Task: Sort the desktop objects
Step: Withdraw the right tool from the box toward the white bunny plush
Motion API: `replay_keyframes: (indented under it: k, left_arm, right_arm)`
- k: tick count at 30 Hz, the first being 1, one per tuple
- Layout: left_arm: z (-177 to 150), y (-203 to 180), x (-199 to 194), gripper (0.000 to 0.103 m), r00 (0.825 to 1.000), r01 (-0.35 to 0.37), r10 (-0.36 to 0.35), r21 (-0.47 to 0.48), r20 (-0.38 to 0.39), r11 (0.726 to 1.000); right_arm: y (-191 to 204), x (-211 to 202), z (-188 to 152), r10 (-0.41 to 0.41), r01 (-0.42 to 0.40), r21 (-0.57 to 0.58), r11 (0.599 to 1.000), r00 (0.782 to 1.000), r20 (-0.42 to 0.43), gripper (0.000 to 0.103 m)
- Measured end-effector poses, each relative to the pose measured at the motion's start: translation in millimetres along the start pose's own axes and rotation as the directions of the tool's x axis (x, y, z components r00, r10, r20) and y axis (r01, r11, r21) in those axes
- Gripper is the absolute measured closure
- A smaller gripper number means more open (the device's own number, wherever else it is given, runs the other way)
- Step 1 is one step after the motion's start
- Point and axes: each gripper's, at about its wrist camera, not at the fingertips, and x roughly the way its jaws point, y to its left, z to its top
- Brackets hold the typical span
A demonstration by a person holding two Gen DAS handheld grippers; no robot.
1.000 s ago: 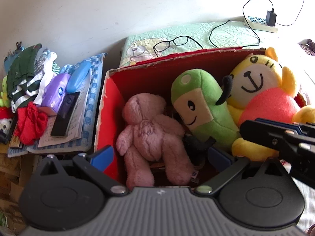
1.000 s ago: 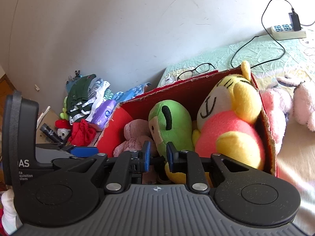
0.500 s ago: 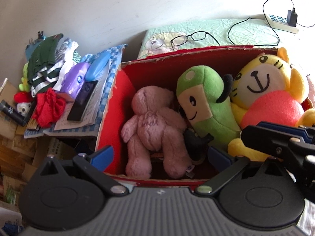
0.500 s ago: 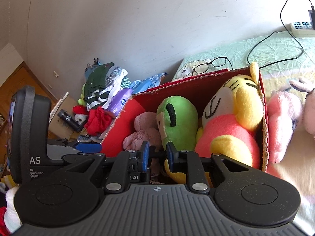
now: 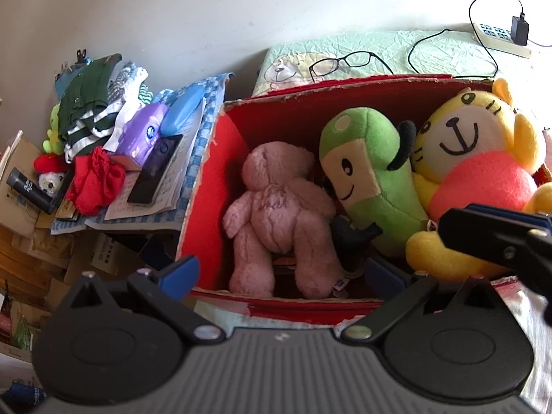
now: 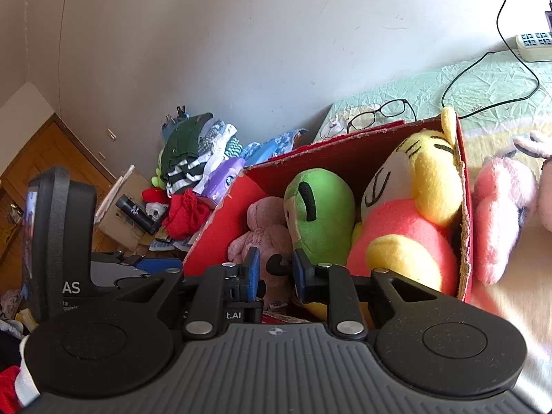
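Observation:
A red cardboard box (image 5: 214,207) holds three plush toys. A pink teddy bear (image 5: 276,207) lies face down on the left, a green plush (image 5: 369,172) leans in the middle, and a yellow tiger (image 5: 476,158) in a coral shirt fills the right. My left gripper (image 5: 281,272) is wide open just above the box's near rim, in front of the bear's legs, with nothing in it. My right gripper (image 6: 276,274) has its jaws nearly together and holds nothing. It hovers at the near rim by the tiger's paw (image 5: 445,224). The right wrist view shows the box (image 6: 220,234), bear (image 6: 262,231), green plush (image 6: 321,214) and tiger (image 6: 414,207).
Left of the box is a pile: folded clothes (image 5: 89,117), a purple tissue pack (image 5: 145,134), a black phone (image 5: 155,172) and a red cloth (image 5: 96,183). Behind lie glasses (image 5: 341,63) and a power strip (image 5: 500,36) on a green cover. A pink plush (image 6: 500,214) sits outside the box's right wall.
Both grippers have drawn back and up from the box, so more of the left pile and the box's near rim show. Neither gripper's opening has changed; the toys stay put.

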Motion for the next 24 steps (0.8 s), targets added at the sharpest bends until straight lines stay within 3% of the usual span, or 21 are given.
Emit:
replay_keyframes:
  k: [7, 12, 19, 24]
  left_arm:
    - [0, 4, -4, 0.001, 0.996, 0.084, -0.085, 0.035, 0.035, 0.996]
    - [4, 0, -7, 0.001, 0.983, 0.168, -0.172, 0.072, 0.061, 0.983]
    - [7, -17, -25, 0.001, 0.945, 0.284, -0.302, 0.138, 0.129, 0.949]
    - [9, -36, -44, 0.001, 0.904, 0.357, -0.388, 0.182, 0.18, 0.916]
  right_arm:
    - [-7, -21, -8, -0.014, 0.012, 0.029, 0.999, 0.996, 0.091, 0.08]
    - [-11, -40, -17, -0.044, 0.034, 0.066, 0.997, 0.986, 0.163, 0.079]
    - [-23, -73, -30, -0.059, 0.021, 0.143, 0.989, 0.963, 0.264, 0.075]
    - [-40, -101, -29, -0.096, 0.037, 0.193, 0.98, 0.948, 0.303, 0.075]
